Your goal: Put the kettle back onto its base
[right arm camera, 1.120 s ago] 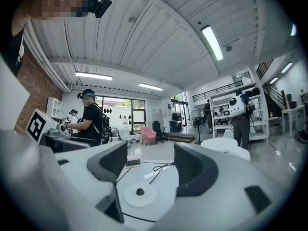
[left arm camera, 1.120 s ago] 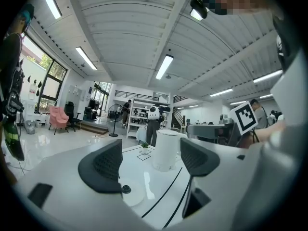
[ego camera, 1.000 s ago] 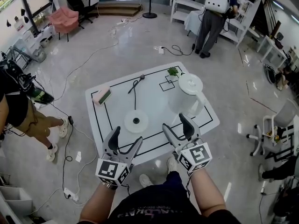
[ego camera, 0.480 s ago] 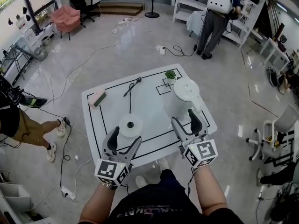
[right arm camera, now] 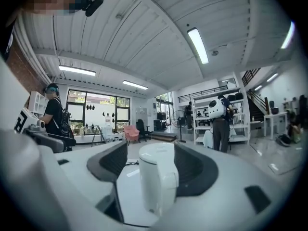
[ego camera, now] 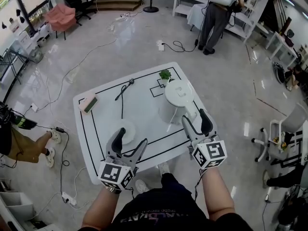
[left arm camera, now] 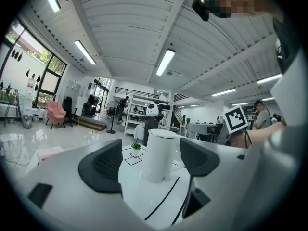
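The white kettle (ego camera: pixel 178 99) stands upright on the white table (ego camera: pixel 103 102), right of centre, with its handle turned toward me. Its round white base (ego camera: pixel 126 127) lies to the left, partly hidden by a finger of my left gripper (ego camera: pixel 130 138), which is open and holds nothing. My right gripper (ego camera: pixel 196 118) is open too, its jaws just short of the kettle's handle. In the right gripper view the kettle (right arm camera: pixel 158 182) fills the gap between the jaws, close ahead. In the left gripper view the kettle (left arm camera: pixel 160 155) shows farther off between the jaws.
The base's black cord (ego camera: pixel 121 97) runs back to a plug. A pink and green block (ego camera: pixel 88 103) lies at the table's left, a small green plant (ego camera: pixel 165 74) behind the kettle. One person (ego camera: pixel 211 13) stands at the far shelves. Cables cross the floor.
Both grippers came forward over the table. The right one closed in on the kettle's handle; the left one now overlaps the base. Both stayed open.
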The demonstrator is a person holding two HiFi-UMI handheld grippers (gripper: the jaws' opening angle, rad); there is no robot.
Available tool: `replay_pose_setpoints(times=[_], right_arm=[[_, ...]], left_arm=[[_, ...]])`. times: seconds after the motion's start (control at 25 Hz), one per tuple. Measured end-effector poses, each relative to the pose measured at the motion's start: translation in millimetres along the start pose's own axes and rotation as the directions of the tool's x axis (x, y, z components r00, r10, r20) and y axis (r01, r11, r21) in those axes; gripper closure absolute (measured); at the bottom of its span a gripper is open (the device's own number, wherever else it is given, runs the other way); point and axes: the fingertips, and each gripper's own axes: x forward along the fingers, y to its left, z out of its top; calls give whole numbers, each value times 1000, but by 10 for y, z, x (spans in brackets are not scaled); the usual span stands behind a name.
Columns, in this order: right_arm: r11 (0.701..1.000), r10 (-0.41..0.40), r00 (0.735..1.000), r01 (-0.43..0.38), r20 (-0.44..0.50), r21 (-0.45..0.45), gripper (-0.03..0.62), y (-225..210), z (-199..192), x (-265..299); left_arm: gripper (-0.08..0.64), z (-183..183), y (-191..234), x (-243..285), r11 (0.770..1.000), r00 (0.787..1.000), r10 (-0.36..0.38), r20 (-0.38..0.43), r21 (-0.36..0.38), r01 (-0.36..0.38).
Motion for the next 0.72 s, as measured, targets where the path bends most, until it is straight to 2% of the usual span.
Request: replay_pose_setpoints(times=[0.44, 0.72], right_arm=[[999, 31, 994, -27, -103, 32, 305, -302, -470, 177], [996, 82, 981, -72, -175, 61, 305, -346, -806, 324]], left_arm=[[195, -101, -189, 408, 1000, 999, -12, -36, -14, 11], [195, -174, -243, 534, 1000, 998, -3, -64, -12, 2]])
